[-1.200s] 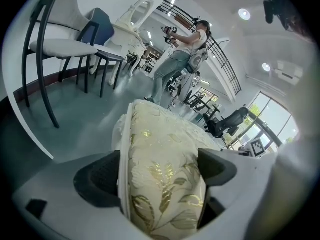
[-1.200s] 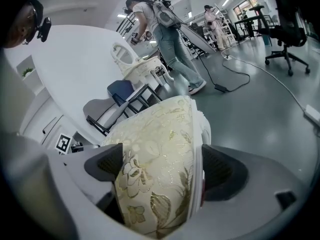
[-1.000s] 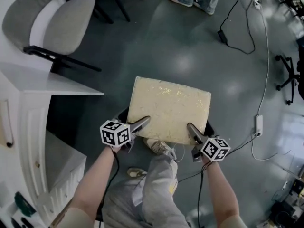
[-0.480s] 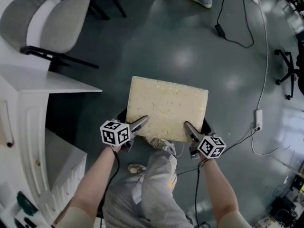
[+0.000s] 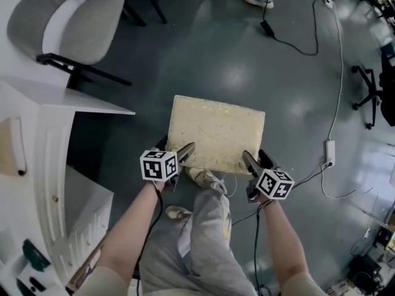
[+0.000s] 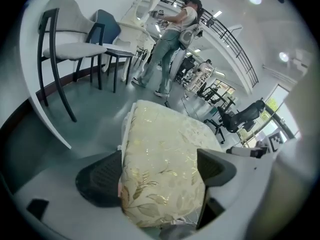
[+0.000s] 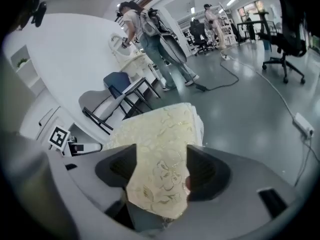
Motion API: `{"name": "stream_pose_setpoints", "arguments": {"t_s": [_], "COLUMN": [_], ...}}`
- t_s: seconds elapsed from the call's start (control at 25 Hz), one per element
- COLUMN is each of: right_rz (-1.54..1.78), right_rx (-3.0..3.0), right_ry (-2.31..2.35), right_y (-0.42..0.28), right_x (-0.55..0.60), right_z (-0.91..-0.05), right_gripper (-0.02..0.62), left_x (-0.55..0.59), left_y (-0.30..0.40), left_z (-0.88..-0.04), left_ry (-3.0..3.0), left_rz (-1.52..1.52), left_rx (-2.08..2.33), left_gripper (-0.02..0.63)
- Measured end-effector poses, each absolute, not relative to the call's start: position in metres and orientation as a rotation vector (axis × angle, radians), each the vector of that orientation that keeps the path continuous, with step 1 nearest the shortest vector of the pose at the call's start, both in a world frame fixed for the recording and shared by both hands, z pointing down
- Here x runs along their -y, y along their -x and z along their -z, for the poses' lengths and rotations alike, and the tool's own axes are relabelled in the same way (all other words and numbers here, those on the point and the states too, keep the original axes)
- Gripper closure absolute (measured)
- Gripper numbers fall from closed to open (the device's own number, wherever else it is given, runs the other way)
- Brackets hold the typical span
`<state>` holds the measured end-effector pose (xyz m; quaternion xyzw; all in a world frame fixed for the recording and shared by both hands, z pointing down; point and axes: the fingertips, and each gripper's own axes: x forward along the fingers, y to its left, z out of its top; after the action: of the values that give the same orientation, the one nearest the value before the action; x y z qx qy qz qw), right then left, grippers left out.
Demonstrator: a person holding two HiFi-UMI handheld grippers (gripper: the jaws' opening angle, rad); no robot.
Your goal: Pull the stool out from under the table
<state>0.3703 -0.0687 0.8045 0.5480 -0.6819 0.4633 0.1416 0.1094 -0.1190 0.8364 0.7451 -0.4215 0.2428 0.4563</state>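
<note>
The stool (image 5: 216,131) has a cream cushion with a gold leaf pattern and stands on the grey floor, right of the white table (image 5: 68,103). My left gripper (image 5: 185,148) grips its near left corner, and in the left gripper view the cushion (image 6: 160,139) fills the gap of that gripper (image 6: 160,171), touching both pads. My right gripper (image 5: 250,160) holds the near right corner. Its jaws have just been closing, and in the right gripper view the cushion (image 7: 160,129) is pinched in the gripper (image 7: 157,169).
A grey chair (image 5: 68,29) on black legs stands at the upper left behind the table. My own leg and shoe (image 5: 203,179) sit just under the stool's near edge. A cable with a power strip (image 5: 328,153) runs along the right, near an office chair base (image 5: 370,97).
Both grippers have crept up in the head view, and the stool's near edge has come with them. The left gripper has also shifted slightly right.
</note>
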Motion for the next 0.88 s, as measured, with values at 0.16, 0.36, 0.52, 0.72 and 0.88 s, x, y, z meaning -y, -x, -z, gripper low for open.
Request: {"name": "stream_pose_setpoints", "arguments": {"t_s": [0.16,0.36,0.52,0.72,0.88], "right_rz": [-1.217,-1.134,-1.028,-0.826,-0.661], "right_rx": [1.997,2.045,2.116,2.197,2.283], "right_ry": [-1.588,-1.544,-1.484,-1.346,-1.21], "right_y": [-0.368,-0.358,-0.339,-0.305,-0.268], "right_x": [0.07,0.076,0.085,0.086,0.085], "right_z": [-0.763,-0.706,-0.648,-0.576,-0.518], "right_gripper": [0.38,0.478,0.526,0.557,0.568], "left_x": [0.116,0.109,0.108,0.103,0.098], "left_y": [-0.11,-0.104,-0.093,-0.079,-0.062], "left_z": [-0.802,-0.752,-0.709,-0.648,-0.6], "left_ry": [-1.882,-1.963,-1.971,-2.023,-2.034], "left_rz": [-0.603,-0.703,-0.653,-0.62,-0.575], "left_rx": [1.034,1.059,1.099,1.155,1.206], "left_gripper": [0.144,0.414,0.475,0.539,0.552]}}
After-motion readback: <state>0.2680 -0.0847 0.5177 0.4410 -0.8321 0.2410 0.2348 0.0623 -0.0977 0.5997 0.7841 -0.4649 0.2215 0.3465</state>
